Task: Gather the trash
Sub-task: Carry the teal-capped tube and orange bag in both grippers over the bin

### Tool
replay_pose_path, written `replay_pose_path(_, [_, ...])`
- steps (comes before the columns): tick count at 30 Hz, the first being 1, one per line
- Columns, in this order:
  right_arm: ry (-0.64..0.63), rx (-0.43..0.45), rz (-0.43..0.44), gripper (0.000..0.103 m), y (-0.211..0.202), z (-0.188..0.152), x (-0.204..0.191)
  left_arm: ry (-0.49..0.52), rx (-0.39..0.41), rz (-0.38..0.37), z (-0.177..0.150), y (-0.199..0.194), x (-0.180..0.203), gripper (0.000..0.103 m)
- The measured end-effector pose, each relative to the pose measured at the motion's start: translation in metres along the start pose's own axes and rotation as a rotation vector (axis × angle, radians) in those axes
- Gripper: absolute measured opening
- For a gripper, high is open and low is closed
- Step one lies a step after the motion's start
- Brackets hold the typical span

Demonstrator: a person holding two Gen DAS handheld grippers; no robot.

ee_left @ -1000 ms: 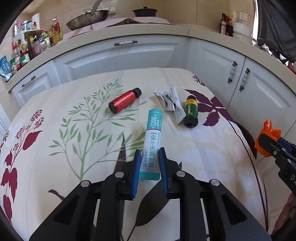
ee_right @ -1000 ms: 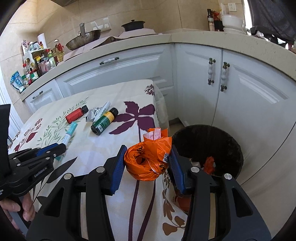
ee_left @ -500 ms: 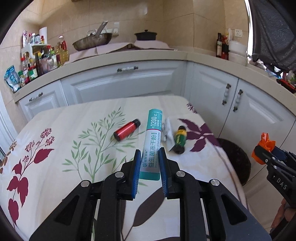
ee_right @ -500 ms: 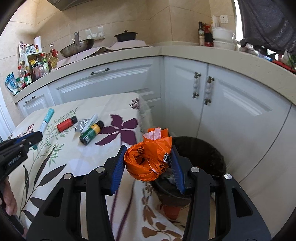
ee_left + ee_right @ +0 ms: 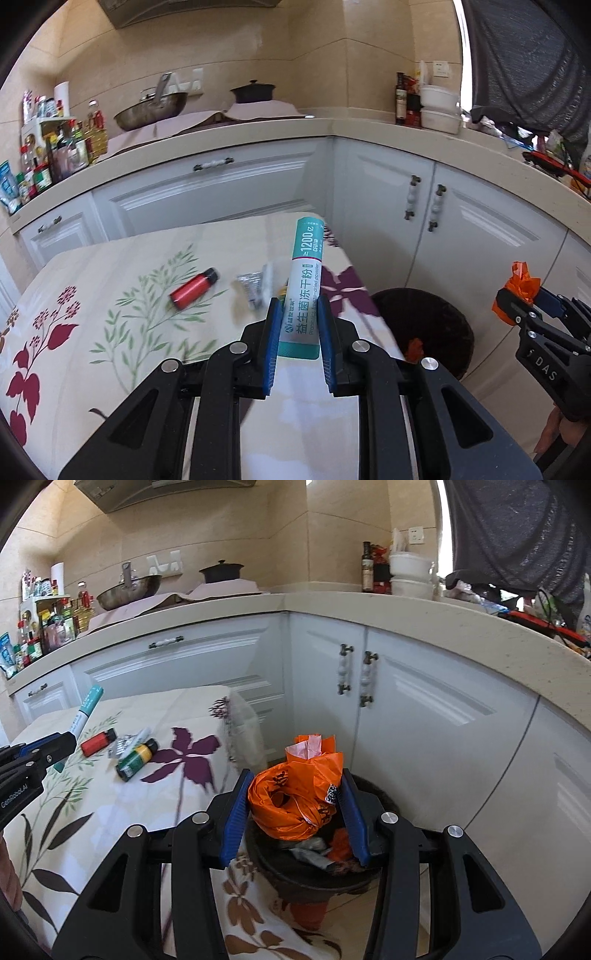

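Note:
My left gripper (image 5: 299,343) is shut on a teal-and-white tube (image 5: 304,280) and holds it up above the table's right part. My right gripper (image 5: 295,812) is shut on a crumpled orange plastic bag (image 5: 295,797) right above the dark trash bin (image 5: 384,871), which holds some trash. The bin also shows in the left wrist view (image 5: 424,325), right of the table. On the flowered tablecloth (image 5: 110,812) lie a red bottle (image 5: 98,742), a foil blister pack (image 5: 120,744) and a green-yellow bottle (image 5: 136,758).
White kitchen cabinets (image 5: 406,709) wrap around behind the table and the bin. The counter holds a wok (image 5: 127,592), a dark pot (image 5: 221,570), sauce bottles (image 5: 48,624) and white containers (image 5: 410,576). The bin stands in the corner between table and cabinets.
My left gripper has lifted the tube off the table and swung it right toward the bin. My right gripper has carried the orange bag from beside the table edge to above the bin.

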State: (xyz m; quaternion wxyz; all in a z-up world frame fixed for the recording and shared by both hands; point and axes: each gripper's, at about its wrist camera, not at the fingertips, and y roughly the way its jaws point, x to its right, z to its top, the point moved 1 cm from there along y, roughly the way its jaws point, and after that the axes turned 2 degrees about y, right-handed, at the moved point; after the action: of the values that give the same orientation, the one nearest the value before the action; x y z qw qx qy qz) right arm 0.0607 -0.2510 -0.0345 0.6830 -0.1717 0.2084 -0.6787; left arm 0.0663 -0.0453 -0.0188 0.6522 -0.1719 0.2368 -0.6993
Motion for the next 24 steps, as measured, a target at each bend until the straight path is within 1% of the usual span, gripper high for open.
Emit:
replay_pose_path(13, [0.03, 0.031, -0.055, 0.045, 0.01, 0.005, 0.043, 0.08, 0.002, -0.063, 0.006, 0.018, 0.063, 0.021])
replay_pose_path(24, [0.043, 0.03, -0.063, 0.045, 0.029, 0.008, 0.066, 0.112, -0.037, -0.091, 0.012, 0.047, 0.106, 0.021])
